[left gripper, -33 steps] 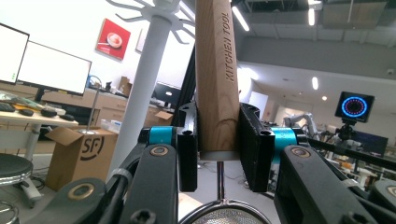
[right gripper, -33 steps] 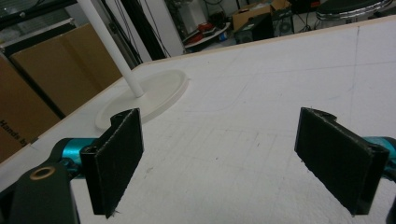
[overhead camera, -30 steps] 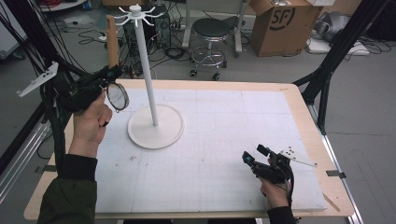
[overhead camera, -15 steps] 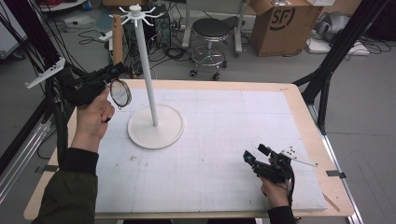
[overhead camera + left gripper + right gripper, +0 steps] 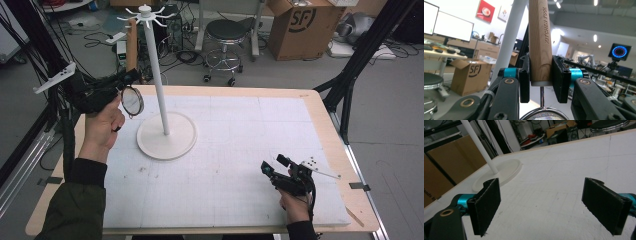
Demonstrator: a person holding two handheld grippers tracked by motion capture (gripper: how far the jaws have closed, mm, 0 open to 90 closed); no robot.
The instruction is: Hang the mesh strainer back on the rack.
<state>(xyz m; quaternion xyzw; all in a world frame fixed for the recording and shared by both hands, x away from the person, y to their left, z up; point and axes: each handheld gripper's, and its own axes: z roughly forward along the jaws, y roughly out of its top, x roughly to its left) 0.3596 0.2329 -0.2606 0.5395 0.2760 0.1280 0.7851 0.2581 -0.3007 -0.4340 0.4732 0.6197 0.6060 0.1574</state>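
From above, we are lifting a strainer (image 5: 133, 100) in the left hand-held gripper (image 5: 125, 80) beside the rack's pole (image 5: 156, 75), handle upward, likely to hang it. Along that hand-held gripper, the pads are clamping the wooden handle (image 5: 540, 40). Our right hand-held gripper (image 5: 549, 205) is idling wide above the surface (image 5: 564, 170).

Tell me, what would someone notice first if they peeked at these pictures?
Probably the tall white stand, rising from its round base on the left half of the table, with little hooks at its top. Next, the left gripper, raised beside the pole and shut on the wooden handle of a small mesh strainer; the handle reads KITCHEN TOOL in the left gripper view. The right gripper rests open near the table's front right corner.
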